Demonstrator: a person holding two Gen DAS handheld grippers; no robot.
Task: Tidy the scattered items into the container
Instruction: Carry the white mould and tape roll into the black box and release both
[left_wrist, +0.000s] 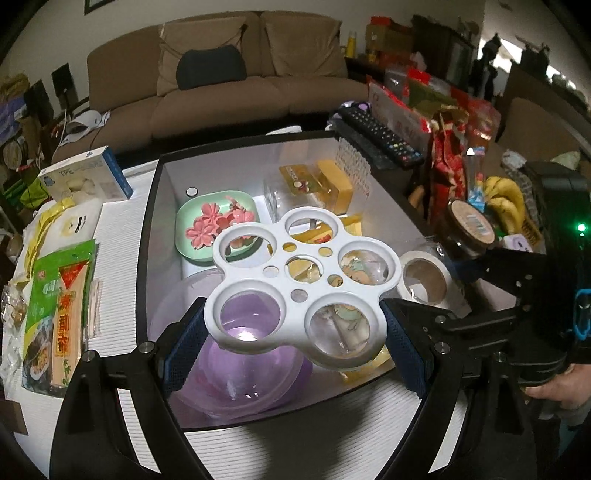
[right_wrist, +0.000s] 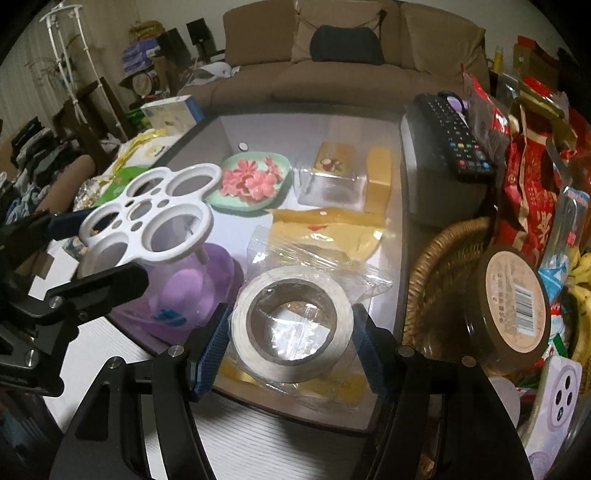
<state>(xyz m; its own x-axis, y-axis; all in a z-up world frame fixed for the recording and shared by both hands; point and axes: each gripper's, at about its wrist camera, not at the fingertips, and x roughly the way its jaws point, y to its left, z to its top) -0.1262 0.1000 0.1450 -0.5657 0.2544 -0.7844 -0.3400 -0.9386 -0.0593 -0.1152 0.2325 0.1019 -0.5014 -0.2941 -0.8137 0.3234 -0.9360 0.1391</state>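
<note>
Left tool (left_wrist: 295, 334) angled down clamping white holder (left_wrist: 303, 291), right tool (right_wrist: 290, 341) clamping tape roll (right_wrist: 291, 325)

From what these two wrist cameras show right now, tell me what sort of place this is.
Most likely a lived-in home living room. A brown upholstered sofa stands behind the low table, a black TV remote control lies at the table's edge, and yellow bananas sit among snack packets in the clutter.
</note>
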